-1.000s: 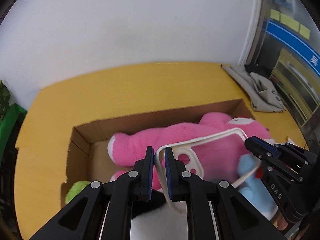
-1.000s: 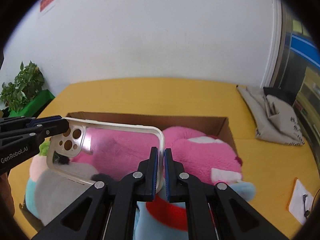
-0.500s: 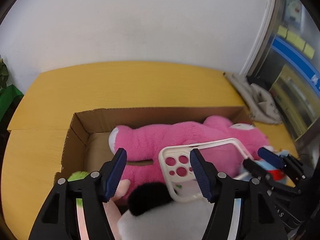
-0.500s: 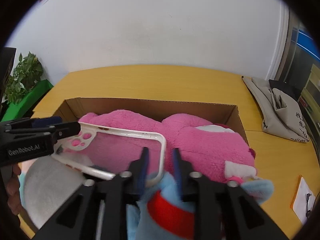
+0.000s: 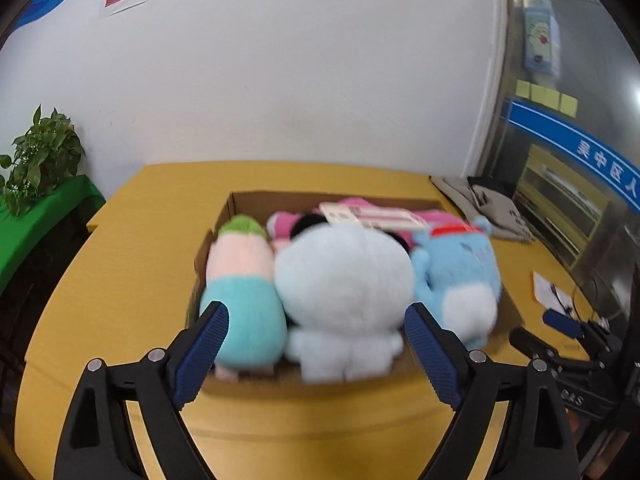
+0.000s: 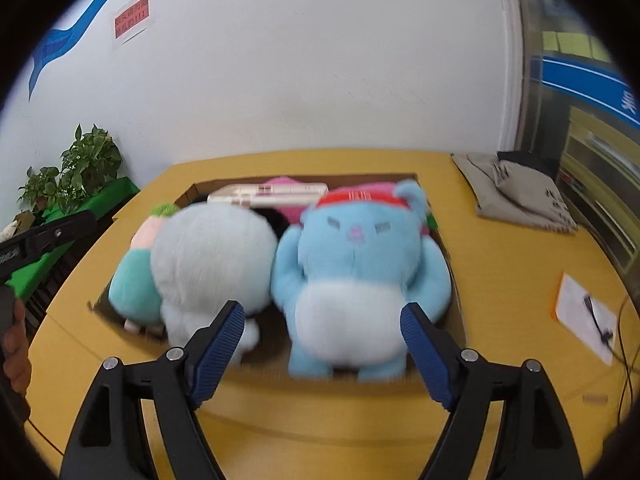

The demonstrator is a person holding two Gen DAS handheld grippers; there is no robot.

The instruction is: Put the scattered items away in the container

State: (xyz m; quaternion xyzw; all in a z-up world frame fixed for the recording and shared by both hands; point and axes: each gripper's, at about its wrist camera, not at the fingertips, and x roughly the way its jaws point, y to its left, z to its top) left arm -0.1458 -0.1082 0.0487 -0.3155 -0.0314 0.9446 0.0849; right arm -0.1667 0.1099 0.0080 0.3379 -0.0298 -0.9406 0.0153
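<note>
A cardboard box (image 5: 248,202) (image 6: 454,280) on the yellow table holds several plush toys: a white one (image 5: 344,280) (image 6: 212,256), a blue one (image 5: 460,268) (image 6: 360,256), a teal and pink one (image 5: 240,272) (image 6: 132,280) and a pink one (image 5: 280,224) (image 6: 280,182). A clear phone case (image 5: 372,216) (image 6: 268,194) lies on top of the pink plush at the back. My left gripper (image 5: 316,348) is open and empty, held before the box. My right gripper (image 6: 322,348) is open and empty too, also before the box.
A grey folded cloth (image 5: 484,208) (image 6: 516,196) lies at the table's far right. A white card with a cable (image 5: 552,290) (image 6: 584,316) lies at the right edge. A potted plant on a green stand (image 5: 40,164) (image 6: 72,172) is off the table's left side.
Both grippers let go of the phone case, opened wide and drew back from the box. The case now rests on the pink plush.
</note>
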